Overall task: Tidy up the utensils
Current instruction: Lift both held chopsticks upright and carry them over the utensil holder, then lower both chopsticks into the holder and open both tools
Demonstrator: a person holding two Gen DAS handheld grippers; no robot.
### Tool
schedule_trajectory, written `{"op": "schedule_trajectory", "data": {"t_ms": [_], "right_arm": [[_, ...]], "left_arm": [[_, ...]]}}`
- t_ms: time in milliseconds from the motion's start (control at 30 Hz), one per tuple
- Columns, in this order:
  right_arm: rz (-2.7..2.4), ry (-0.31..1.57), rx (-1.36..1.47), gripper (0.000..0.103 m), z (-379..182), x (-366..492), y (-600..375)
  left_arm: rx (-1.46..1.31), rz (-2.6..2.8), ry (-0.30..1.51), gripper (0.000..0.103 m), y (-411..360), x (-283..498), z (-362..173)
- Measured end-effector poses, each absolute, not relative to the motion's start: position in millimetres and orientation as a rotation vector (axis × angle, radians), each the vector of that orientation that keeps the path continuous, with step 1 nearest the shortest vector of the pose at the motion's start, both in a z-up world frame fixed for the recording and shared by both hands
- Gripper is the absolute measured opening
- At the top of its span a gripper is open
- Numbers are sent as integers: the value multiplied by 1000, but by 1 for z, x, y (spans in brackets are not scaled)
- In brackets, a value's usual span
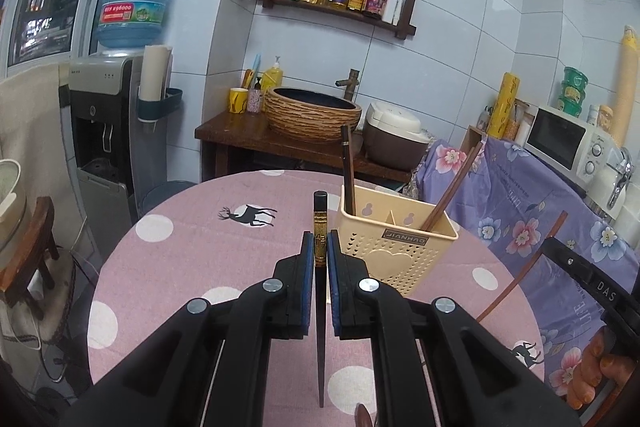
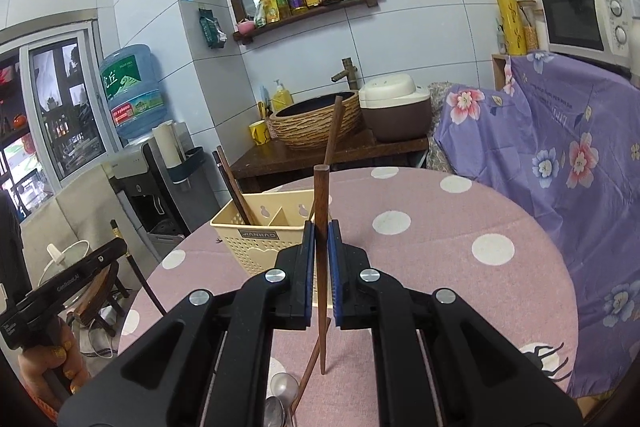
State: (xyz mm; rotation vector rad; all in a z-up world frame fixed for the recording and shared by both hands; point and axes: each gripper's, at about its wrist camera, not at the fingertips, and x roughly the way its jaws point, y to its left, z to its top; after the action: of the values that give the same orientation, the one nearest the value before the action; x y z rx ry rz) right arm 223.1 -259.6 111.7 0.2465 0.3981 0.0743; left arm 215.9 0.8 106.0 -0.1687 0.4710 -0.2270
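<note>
A: We have the left gripper (image 1: 320,247) clamped on the dark chopstick (image 1: 320,227), held upright, tip just above the pink tablecloth (image 1: 192,251). Holder (image 1: 396,239) sits just to its right.

B: Right gripper (image 2: 320,239) is closed on a brown chopstick (image 2: 321,195), also upright, holder (image 2: 256,231) to its left. One chopstick stands in each compartment already.

A: We judge the step is dropping these in. Lift tips clear of the rim, match dark with dark, lower straight.

B: Agreed; one arm at a time, so the grippers don't collide. Spoons (image 2: 280,399) and a loose chopstick (image 2: 310,371) wait on the table.
</note>
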Motion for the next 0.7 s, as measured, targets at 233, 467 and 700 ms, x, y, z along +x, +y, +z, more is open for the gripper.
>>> {"op": "schedule_trajectory", "data": {"t_ms": [233, 467, 700], "right_arm": [[80, 390, 217, 8, 117, 226, -258], [96, 396, 211, 8, 120, 228, -257], [135, 391, 198, 8, 143, 237, -255]], "left_arm": [[-167, -231, 469, 8, -2, 219, 107], [-167, -234, 453, 8, -4, 220, 114], [-156, -272, 410, 8, -7, 226, 148]]}}
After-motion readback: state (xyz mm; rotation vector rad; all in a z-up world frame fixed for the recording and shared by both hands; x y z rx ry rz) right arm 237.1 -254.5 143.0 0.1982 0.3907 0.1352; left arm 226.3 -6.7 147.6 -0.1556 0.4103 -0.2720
